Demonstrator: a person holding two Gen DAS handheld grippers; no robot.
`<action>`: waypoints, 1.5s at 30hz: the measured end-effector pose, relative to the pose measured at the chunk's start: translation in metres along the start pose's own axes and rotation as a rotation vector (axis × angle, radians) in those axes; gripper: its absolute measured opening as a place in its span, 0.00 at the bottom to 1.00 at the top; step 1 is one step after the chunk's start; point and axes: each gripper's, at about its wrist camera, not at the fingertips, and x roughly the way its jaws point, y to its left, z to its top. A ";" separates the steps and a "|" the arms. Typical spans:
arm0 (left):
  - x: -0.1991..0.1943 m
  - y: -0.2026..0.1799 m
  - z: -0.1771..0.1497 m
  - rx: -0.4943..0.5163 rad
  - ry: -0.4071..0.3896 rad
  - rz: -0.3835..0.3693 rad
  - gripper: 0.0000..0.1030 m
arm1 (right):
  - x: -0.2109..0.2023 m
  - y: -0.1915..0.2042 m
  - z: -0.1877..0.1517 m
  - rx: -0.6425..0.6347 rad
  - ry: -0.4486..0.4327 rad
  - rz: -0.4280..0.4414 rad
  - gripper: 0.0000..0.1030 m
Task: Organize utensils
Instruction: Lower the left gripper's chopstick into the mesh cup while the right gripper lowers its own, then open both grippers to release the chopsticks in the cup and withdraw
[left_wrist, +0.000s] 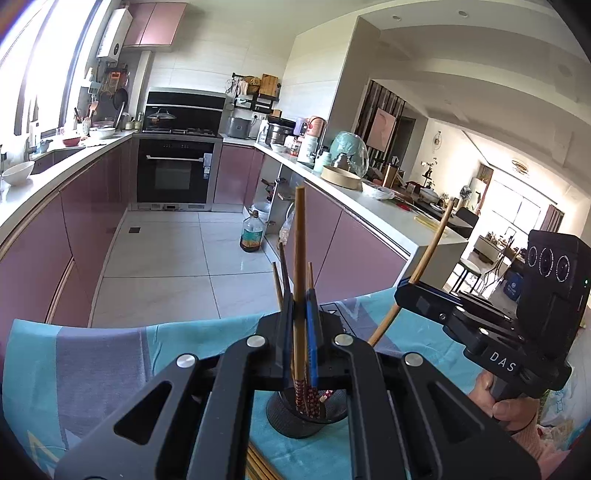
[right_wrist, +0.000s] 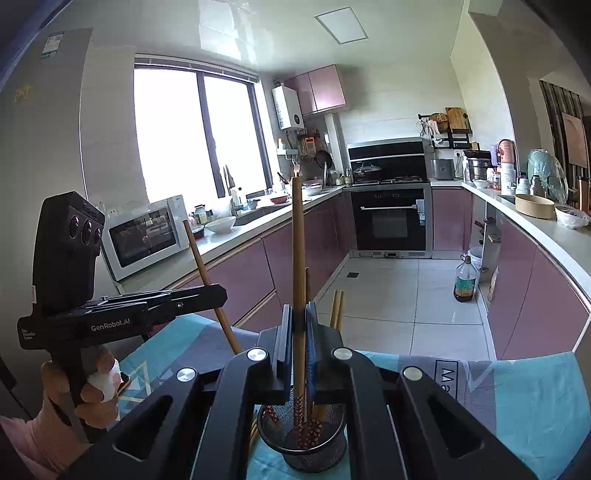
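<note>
A black mesh holder (left_wrist: 306, 415) stands on the blue cloth (left_wrist: 92, 369) and holds several chopsticks with red patterned ends. My left gripper (left_wrist: 300, 306) is shut on one upright bamboo chopstick (left_wrist: 299, 251), its lower end in the holder. My right gripper (right_wrist: 298, 317) is shut on another upright chopstick (right_wrist: 297, 240) above the same holder (right_wrist: 303, 435). Each gripper shows in the other's view: the right one (left_wrist: 402, 286) at the right with its chopstick (left_wrist: 428, 254), the left one (right_wrist: 221, 293) at the left with its chopstick (right_wrist: 203, 266).
More loose chopsticks (left_wrist: 258, 465) lie on the cloth beside the holder. Beyond the table edge are a tiled floor, pink cabinets, an oven (right_wrist: 389, 221), a microwave (right_wrist: 146, 236) and an oil bottle (left_wrist: 252, 232) on the floor.
</note>
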 end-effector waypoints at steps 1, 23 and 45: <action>0.002 -0.001 -0.002 -0.001 0.005 0.001 0.07 | 0.001 0.000 -0.001 -0.001 0.004 -0.002 0.05; 0.037 0.005 -0.005 0.041 0.136 0.015 0.07 | 0.022 -0.005 -0.018 0.006 0.101 -0.016 0.05; 0.082 0.020 0.002 0.022 0.222 0.015 0.08 | 0.054 -0.020 -0.027 0.043 0.209 -0.050 0.06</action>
